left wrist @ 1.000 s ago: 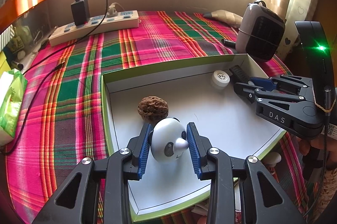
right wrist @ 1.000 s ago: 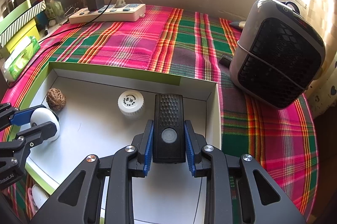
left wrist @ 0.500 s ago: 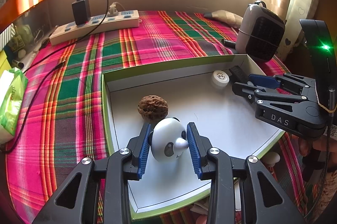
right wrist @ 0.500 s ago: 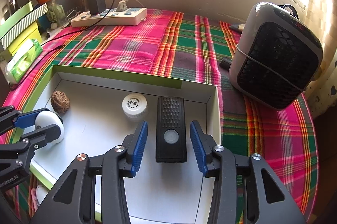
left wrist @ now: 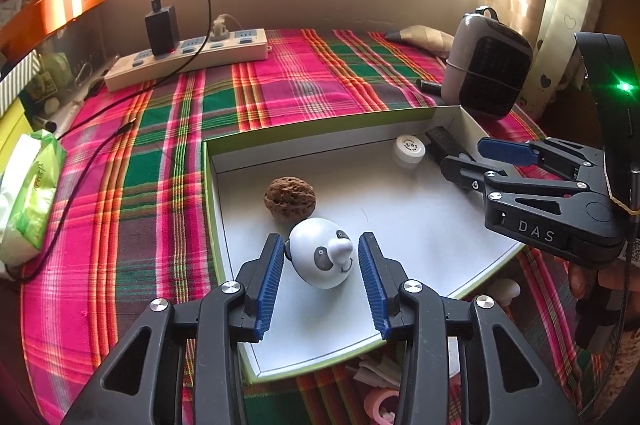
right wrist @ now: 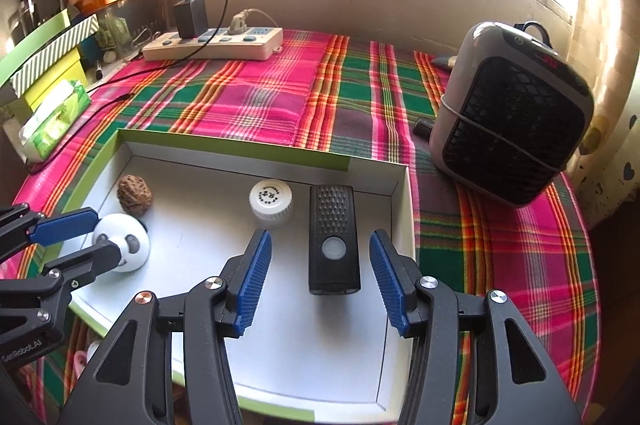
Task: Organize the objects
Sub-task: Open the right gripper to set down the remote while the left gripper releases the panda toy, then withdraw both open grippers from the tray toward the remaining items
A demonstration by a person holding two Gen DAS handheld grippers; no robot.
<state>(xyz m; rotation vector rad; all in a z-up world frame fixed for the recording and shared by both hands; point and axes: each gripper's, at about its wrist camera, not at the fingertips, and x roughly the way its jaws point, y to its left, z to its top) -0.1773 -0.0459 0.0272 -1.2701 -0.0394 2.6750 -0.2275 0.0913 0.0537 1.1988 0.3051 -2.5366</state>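
Inside one box [right wrist: 376,167]: one panda [left wrist: 320,253], one remote [right wrist: 334,239], each between opening, untouching jaws; one walnut [left wrist: 290,197], one cap [right wrist: 271,200].

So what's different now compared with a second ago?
Both grippers let go. The right gripper, shut on the black remote a second ago, now has its jaws opening clear of it. The left gripper is opening off the panda toy. Walnut, white cap and box stayed put.

Pink-green plaid tablecloth [left wrist: 320,81]
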